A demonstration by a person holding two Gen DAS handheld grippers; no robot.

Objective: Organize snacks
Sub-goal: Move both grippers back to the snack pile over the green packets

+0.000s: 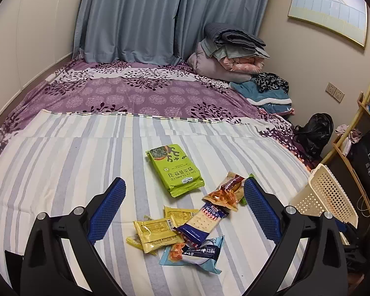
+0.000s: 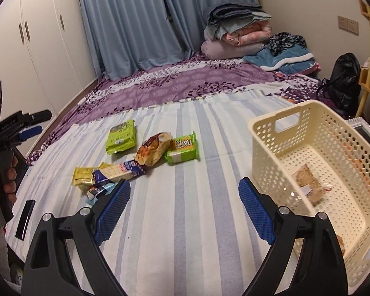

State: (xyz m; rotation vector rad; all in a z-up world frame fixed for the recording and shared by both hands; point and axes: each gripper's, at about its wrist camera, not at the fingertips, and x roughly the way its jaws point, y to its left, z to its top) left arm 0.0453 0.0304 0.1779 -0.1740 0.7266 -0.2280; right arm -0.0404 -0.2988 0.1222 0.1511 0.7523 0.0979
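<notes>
On the striped sheet [image 1: 74, 172] of the bed lie the loose snacks: one green seaweed pack [image 1: 174, 169], one orange chip bag [image 1: 224, 193], one blue cracker sleeve [image 1: 201, 223], two yellow packets [image 1: 157, 231], one light blue pack [image 1: 197, 252] and one small green pack [image 2: 182, 148]. The cream basket [image 2: 266, 148] stands right of them, holding one brownish packet [image 2: 308, 182]. The left tongs [image 1: 183, 201] and right tongs [image 2: 184, 196] both gape wide, gripping nothing. Folded bedding [image 1: 231, 49] is piled by the curtains.
</notes>
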